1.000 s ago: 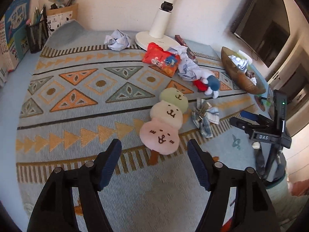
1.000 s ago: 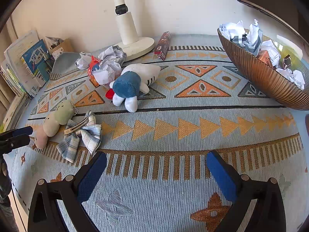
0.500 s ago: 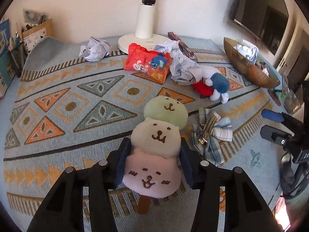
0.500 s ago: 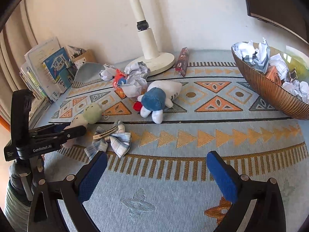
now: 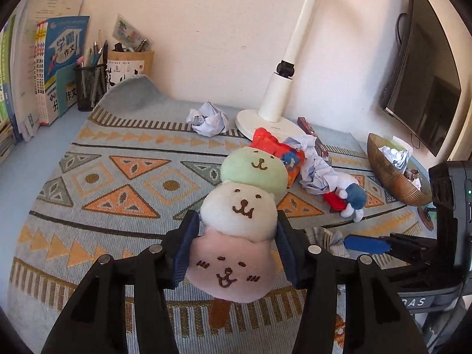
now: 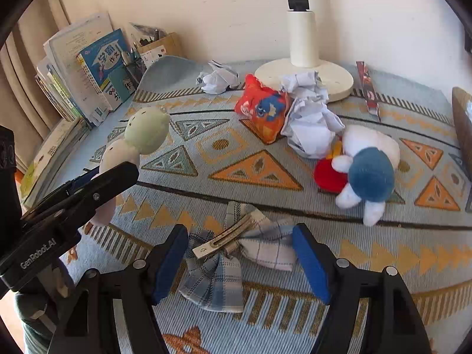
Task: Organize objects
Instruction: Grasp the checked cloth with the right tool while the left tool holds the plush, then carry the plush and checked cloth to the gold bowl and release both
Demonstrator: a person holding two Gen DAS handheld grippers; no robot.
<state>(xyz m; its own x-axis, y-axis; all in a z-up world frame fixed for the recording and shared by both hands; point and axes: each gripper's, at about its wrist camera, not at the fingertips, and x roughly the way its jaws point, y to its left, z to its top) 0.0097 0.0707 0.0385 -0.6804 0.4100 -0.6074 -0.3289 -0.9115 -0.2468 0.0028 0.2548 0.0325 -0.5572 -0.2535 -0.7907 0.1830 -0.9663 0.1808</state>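
Left gripper (image 5: 234, 250) clamps dango plush (image 5: 242, 221) (lifted); right gripper (image 6: 240, 261) wide, straddling plaid bow (image 6: 233, 262).

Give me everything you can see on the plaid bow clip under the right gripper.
The plaid bow clip is blue-grey and white checked fabric, tied as a floppy bow, with a metal alligator clip lying diagonally across its middle. It lies flat on the patterned mat. The right gripper is open with its blue pads either side of the bow, which shows between them; contact can't be confirmed. Its lower lobe is rumpled.
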